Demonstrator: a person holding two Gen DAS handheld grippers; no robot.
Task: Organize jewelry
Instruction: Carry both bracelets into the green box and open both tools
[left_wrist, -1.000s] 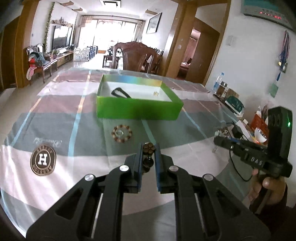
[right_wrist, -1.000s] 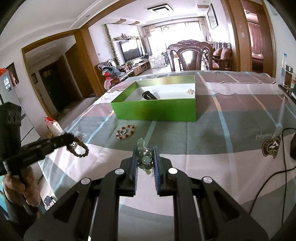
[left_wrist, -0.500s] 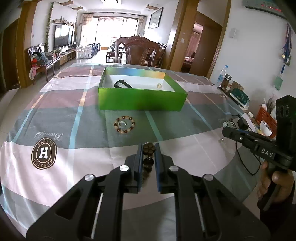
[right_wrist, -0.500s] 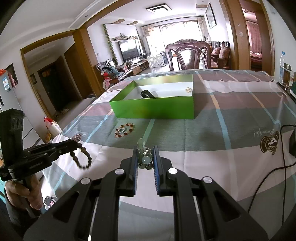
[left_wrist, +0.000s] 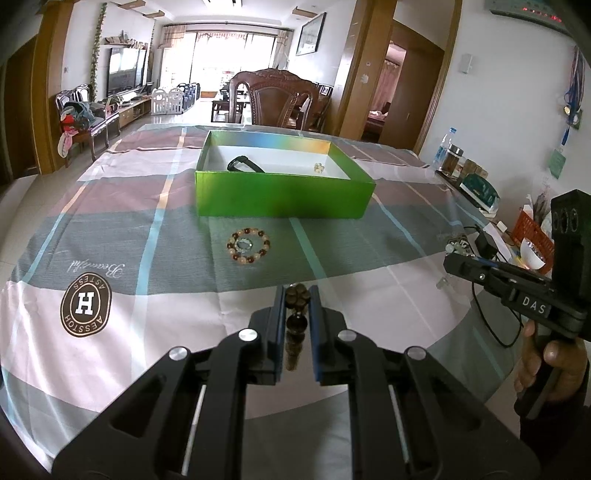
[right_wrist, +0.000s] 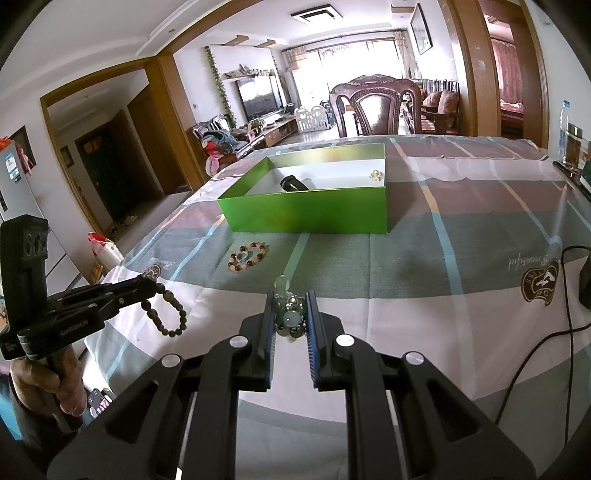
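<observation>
A green box (left_wrist: 282, 201) (right_wrist: 306, 218) sits at mid-table, with a black band (left_wrist: 243, 164) and a small gold piece (left_wrist: 318, 168) on its white floor. In front of it lies an amber bead bracelet (left_wrist: 248, 245) (right_wrist: 248, 256). My left gripper (left_wrist: 297, 295) is shut on a dark brown bead bracelet (left_wrist: 295, 325), which hangs as a loop (right_wrist: 168, 312) in the right wrist view. My right gripper (right_wrist: 290, 299) is shut on a pale green and silver bead bracelet (right_wrist: 290, 317). Both hover above the cloth near the table's front.
A checked tablecloth (left_wrist: 110, 229) with round logos covers the table. Bottles and jars (left_wrist: 452, 158), an orange basket (left_wrist: 532, 230) and a black cable (right_wrist: 546, 339) crowd the right side. A carved wooden chair (left_wrist: 277, 99) stands behind the table.
The left gripper with its dark bracelet has drawn slightly back from the box; the hanging loop has swung lower. The right gripper has stayed still.
</observation>
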